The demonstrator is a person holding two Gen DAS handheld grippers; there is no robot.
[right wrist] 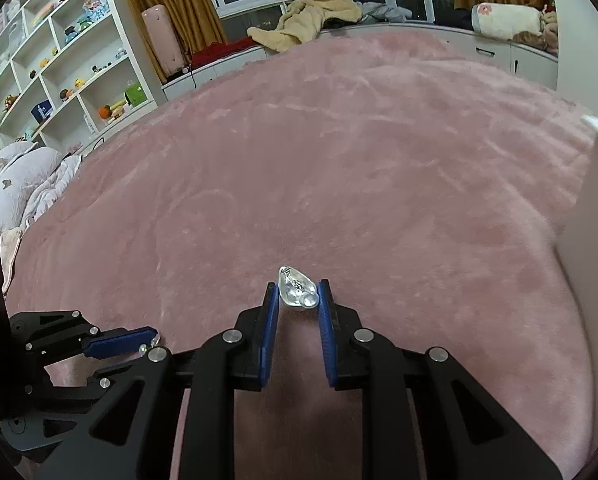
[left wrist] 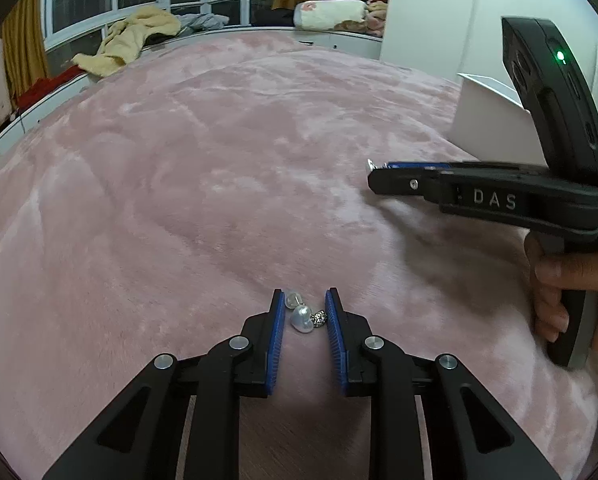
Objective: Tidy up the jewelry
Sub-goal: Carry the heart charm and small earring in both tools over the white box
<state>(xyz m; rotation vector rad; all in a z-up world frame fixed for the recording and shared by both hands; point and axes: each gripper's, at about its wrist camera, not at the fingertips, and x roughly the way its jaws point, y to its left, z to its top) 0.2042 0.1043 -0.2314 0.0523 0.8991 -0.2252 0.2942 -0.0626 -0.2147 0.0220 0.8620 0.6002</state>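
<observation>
The left gripper [left wrist: 303,310] pinches a pearl earring [left wrist: 304,317] between narrowed jaws; the right gripper [right wrist: 297,294] likewise holds a clear drop earring [right wrist: 296,288]. Both hover above the pink bed [right wrist: 339,160]. Keep the squeeze steady while carrying toward the white box [left wrist: 495,120] at right, and release low.

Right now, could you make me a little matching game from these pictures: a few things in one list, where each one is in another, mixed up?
Things:
1. pearl earring
2. clear earring
3. white box
4. yellow robe

Places:
A. on the window ledge
B. between the right gripper's fingers
C. on the pink blanket, far right
D. between the left gripper's fingers

Pairs: 1-D, 2-B, 3-C, 4-A
</observation>
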